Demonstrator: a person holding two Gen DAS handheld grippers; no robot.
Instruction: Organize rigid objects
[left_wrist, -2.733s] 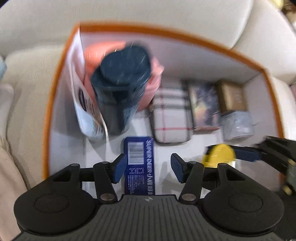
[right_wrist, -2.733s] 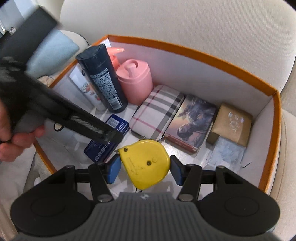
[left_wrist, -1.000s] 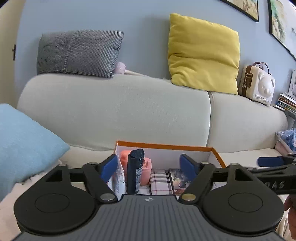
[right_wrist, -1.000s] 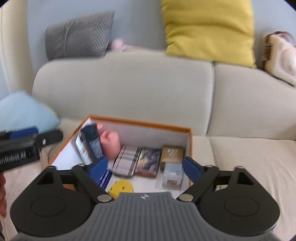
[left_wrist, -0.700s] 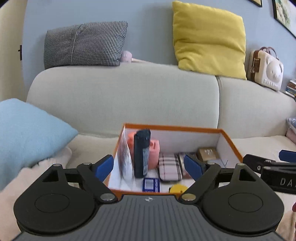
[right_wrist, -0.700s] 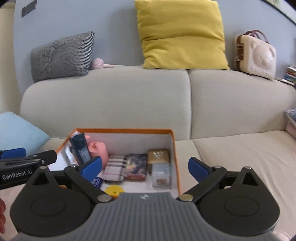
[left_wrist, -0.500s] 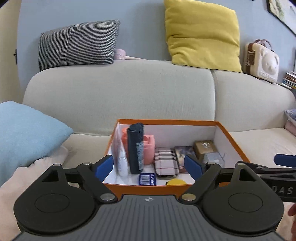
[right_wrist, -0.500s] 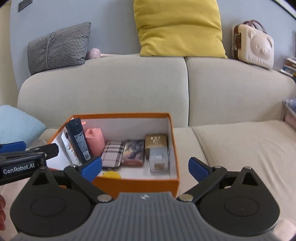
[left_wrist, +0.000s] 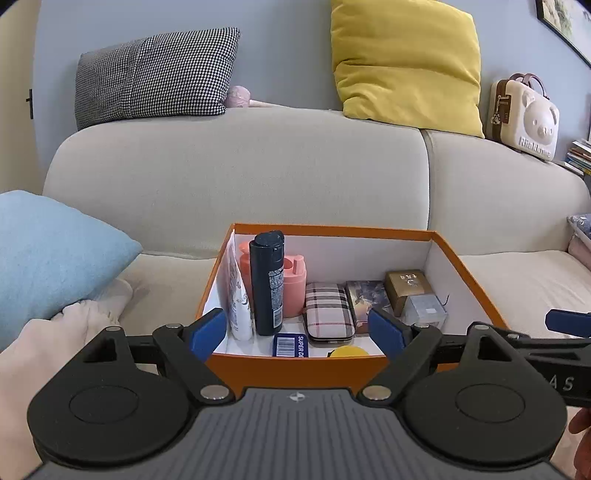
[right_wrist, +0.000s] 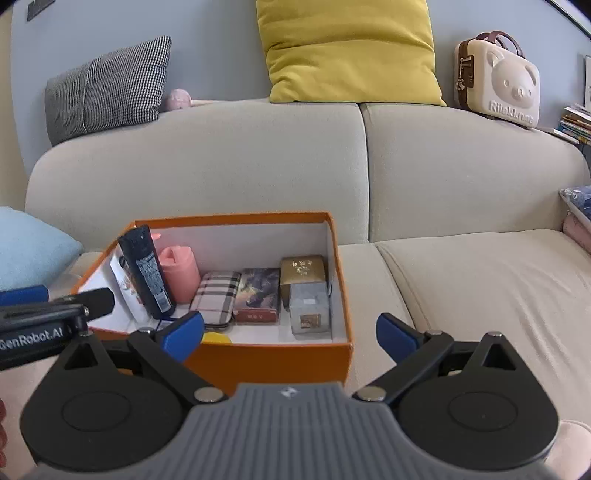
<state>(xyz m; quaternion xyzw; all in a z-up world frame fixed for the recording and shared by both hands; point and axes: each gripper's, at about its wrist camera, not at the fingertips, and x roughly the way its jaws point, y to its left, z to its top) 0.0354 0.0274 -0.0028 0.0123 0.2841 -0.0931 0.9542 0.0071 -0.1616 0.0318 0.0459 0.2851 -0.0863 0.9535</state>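
Observation:
An orange box (left_wrist: 295, 369) (right_wrist: 273, 356) sits on the beige sofa. It holds a black bottle (left_wrist: 266, 280) (right_wrist: 146, 271), a pink container (left_wrist: 294, 286) (right_wrist: 181, 273), a white tube (left_wrist: 236, 295), a plaid case (left_wrist: 328, 312) (right_wrist: 216, 297), a card box (right_wrist: 256, 293), a gold box (left_wrist: 406, 286) (right_wrist: 303, 271), a grey box (right_wrist: 309, 306), a blue packet (left_wrist: 291, 345) and a yellow tape measure (left_wrist: 349, 350) (right_wrist: 216, 338). My left gripper (left_wrist: 297, 334) and right gripper (right_wrist: 290, 336) are both open and empty, in front of the box.
A blue cushion (left_wrist: 48, 251) lies left of the box. Grey checked (left_wrist: 155, 74) and yellow (left_wrist: 402, 62) pillows and a bear-faced case (left_wrist: 524, 116) rest on the sofa back. A sofa seat (right_wrist: 480, 288) stretches to the right.
Both grippers pulled back out of the box. The right gripper let go of the yellow tape measure, which now lies in the box's front. Both jaws opened wide.

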